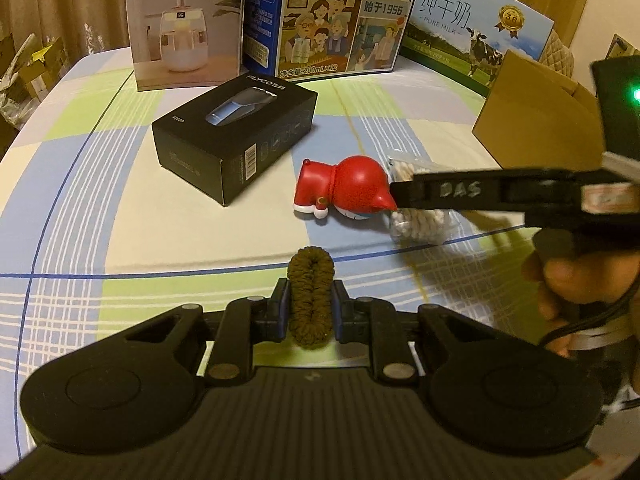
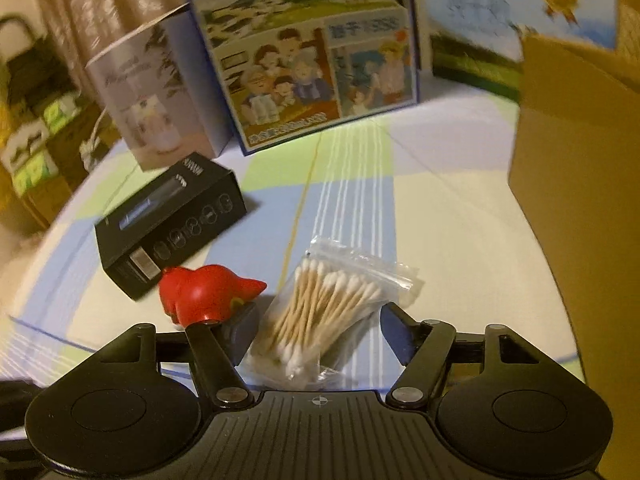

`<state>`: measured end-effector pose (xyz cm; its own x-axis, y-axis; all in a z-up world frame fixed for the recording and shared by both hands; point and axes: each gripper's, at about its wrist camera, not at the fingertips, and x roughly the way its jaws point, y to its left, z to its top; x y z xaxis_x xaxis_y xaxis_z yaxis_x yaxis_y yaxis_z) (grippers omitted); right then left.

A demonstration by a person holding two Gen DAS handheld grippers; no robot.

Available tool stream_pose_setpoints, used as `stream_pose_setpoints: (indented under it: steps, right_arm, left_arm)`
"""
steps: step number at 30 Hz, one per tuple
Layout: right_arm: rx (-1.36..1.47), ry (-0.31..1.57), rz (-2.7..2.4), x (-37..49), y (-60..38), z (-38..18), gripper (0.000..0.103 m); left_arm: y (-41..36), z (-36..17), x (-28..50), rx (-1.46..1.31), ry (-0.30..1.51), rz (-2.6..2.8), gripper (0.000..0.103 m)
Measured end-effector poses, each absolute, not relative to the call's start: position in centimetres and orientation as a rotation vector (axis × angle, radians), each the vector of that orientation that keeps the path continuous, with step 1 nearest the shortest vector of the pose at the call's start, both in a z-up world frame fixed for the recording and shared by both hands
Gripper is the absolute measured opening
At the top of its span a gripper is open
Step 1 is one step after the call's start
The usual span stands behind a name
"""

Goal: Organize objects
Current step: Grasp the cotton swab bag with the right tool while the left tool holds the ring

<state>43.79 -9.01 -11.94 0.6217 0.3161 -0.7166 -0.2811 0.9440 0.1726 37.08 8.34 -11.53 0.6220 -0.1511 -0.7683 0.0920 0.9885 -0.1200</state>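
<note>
swab bag (image 2: 320,312) | lies on the cloth between the spread fingers of right gripper (image 2: 318,330), long axis slanting up-right, red toy (image 2: 204,294) touching the left finger | left gripper (image 1: 311,306) farther off, clamped on brown hair tie (image 1: 311,296)

Both tools are black, with two big round discs, silver screws and ridged tops. The right gripper (image 1: 394,196) has "DAS" written on it and a green light.
</note>
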Motion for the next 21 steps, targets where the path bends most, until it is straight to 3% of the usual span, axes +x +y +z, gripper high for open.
stream_pose_setpoints:
  steps: [5, 9, 21]
  right_arm:
    - [-0.154, 0.788, 0.375, 42.9, -7.3, -12.8, 0.061]
    - [-0.184, 0.802, 0.403, 42.4, -7.5, -12.5, 0.02]
    - [-0.153, 1.067, 0.628, 37.7, -12.0, -10.6, 0.018]
  left_arm:
    - [8.5, -11.8, 37.0, -0.064, 0.899, -0.139, 0.017]
    - [8.1, -11.8, 36.8, -0.048, 0.904, -0.16, 0.017]
    - [6.3, -10.7, 33.4, 0.013, 0.913, -0.285, 0.017]
